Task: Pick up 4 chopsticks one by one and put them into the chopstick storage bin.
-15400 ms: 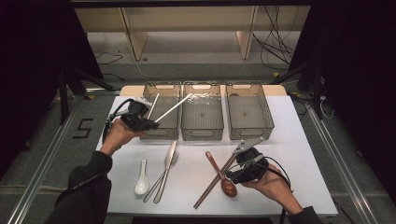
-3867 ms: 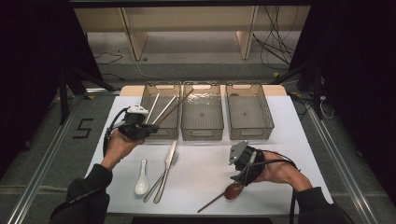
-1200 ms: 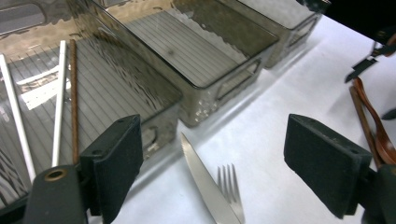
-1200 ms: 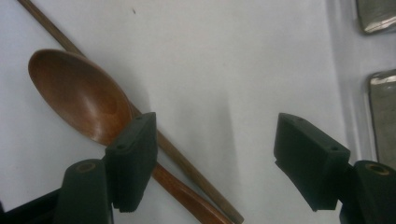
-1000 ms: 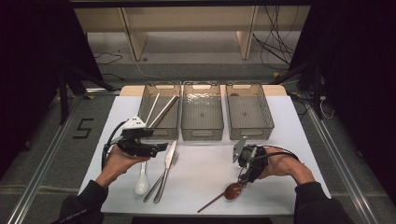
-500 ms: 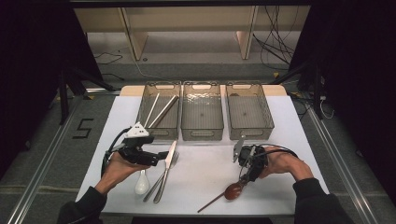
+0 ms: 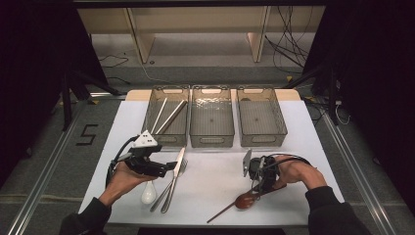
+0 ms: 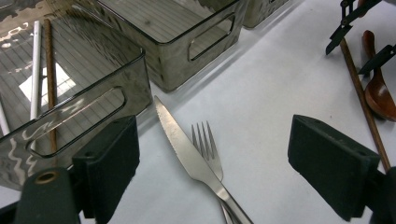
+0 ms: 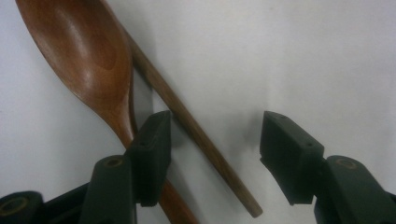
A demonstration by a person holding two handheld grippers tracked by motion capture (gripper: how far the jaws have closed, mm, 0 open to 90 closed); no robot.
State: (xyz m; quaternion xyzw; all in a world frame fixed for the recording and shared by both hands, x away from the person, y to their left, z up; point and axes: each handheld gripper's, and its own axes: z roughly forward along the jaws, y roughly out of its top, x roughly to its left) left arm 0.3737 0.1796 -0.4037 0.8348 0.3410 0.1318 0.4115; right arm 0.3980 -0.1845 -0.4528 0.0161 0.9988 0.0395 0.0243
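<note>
On the left side of the desk, the left gripper (image 7: 164, 169) hangs just over the desk with its jaws wide and nothing between them. Right ahead of it lie a knife (image 8: 187, 156) and a fork (image 8: 208, 149), side by side and touching, pointing toward the far edge. A white spoon (image 7: 148, 192) sits by the near edge, close to that hand.

At the far edge stand three clear bins. The left bin (image 7: 167, 139) holds chopsticks (image 7: 170, 116); the other two look empty.

On the right, near the front edge, the right gripper (image 9: 215, 140) points down at a brown chopstick (image 9: 191, 126). Its jaws have just been closing and are now partly open, with the stick between them (not pinched yet). The stick runs slantwise from near the front edge up toward the right. The wooden spoon (image 9: 88, 60) lies right beside it, touching the left jaw, so it could get bumped or grabbed too
</note>
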